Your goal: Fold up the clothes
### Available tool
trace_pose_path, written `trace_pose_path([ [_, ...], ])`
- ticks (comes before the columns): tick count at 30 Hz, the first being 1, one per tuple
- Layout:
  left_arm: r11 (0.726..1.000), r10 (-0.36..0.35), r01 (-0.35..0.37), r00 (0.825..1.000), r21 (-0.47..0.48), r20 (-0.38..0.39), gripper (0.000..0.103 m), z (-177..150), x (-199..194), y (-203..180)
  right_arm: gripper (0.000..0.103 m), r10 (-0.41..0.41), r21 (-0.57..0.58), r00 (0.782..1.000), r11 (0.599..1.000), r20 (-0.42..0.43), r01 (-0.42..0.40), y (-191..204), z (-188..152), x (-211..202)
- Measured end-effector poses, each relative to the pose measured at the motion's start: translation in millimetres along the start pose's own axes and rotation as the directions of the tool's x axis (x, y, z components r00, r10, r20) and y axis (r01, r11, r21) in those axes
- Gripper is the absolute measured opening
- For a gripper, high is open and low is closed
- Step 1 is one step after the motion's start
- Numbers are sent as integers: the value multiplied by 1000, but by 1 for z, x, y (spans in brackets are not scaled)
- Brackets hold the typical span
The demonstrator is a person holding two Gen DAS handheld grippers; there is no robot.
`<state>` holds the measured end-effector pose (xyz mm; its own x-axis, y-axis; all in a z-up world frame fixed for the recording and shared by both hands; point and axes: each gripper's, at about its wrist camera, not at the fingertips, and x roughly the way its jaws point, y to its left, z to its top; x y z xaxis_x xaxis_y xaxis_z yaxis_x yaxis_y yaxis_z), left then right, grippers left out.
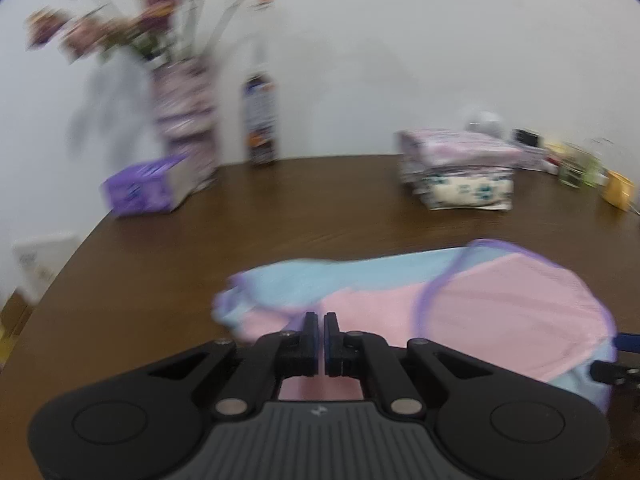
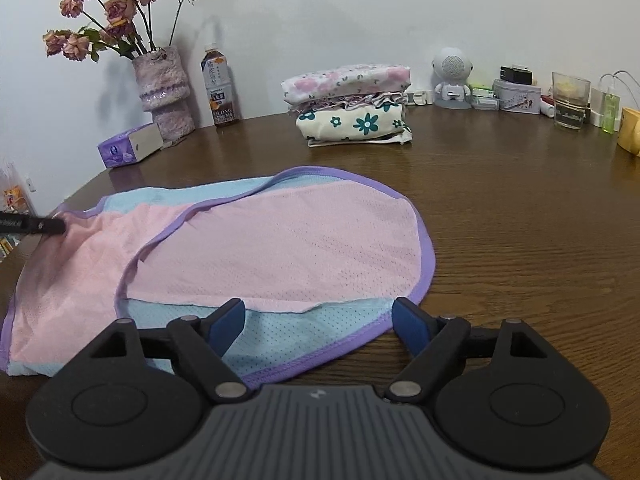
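Note:
A pink and light-blue mesh garment (image 2: 280,240) with purple trim lies partly folded on the brown table (image 2: 520,220). In the right wrist view my right gripper (image 2: 318,316) stands open over the garment's near edge, its blue pads (image 2: 228,322) either side of the blue layer without pressing it. My left gripper (image 2: 60,227) reaches in from the left and pinches the garment's left edge, where creases fan out. In the blurred left wrist view the left gripper (image 1: 320,318) is shut at the purple-trimmed edge of the garment (image 1: 500,304). Part of the right gripper (image 1: 616,360) shows at the far right.
A stack of folded floral clothes (image 2: 352,104) sits at the back of the table. A vase of dried roses (image 2: 164,84), a tea bottle (image 2: 218,84) and a purple tissue box (image 2: 128,146) stand back left. A robot figure (image 2: 452,76), a glass (image 2: 570,96) and small items line the back right.

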<state>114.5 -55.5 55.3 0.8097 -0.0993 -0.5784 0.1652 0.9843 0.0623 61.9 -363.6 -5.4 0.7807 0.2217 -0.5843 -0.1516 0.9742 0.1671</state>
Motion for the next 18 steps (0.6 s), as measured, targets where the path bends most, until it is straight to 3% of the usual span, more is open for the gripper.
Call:
trace_pose_path([
  [3,996,-39,40,999,86,-11,2,5,10,-33,82,4,6,1000,1000,0,-4,-1,0,0],
  [7,990,-89,98,991,100,-99,13,-1,29,-55,83,-4,2,1000,1000,-5,4,0,-1,0],
  [9,989,-118,127,986,78,-117,29,-4,32,-57,83,-7,-1,1000,1000,-6,7,1,-1,0],
  [12,989,-148,150,986,18,-83,57,-4,20,-45,84,-11,-4,1000,1000,-7,11,2,-1,0],
  [18,986,-144,145,989,-79,24,65,-3,-21,-1,85,-10,-4,1000,1000,-9,10,2,-1,1],
])
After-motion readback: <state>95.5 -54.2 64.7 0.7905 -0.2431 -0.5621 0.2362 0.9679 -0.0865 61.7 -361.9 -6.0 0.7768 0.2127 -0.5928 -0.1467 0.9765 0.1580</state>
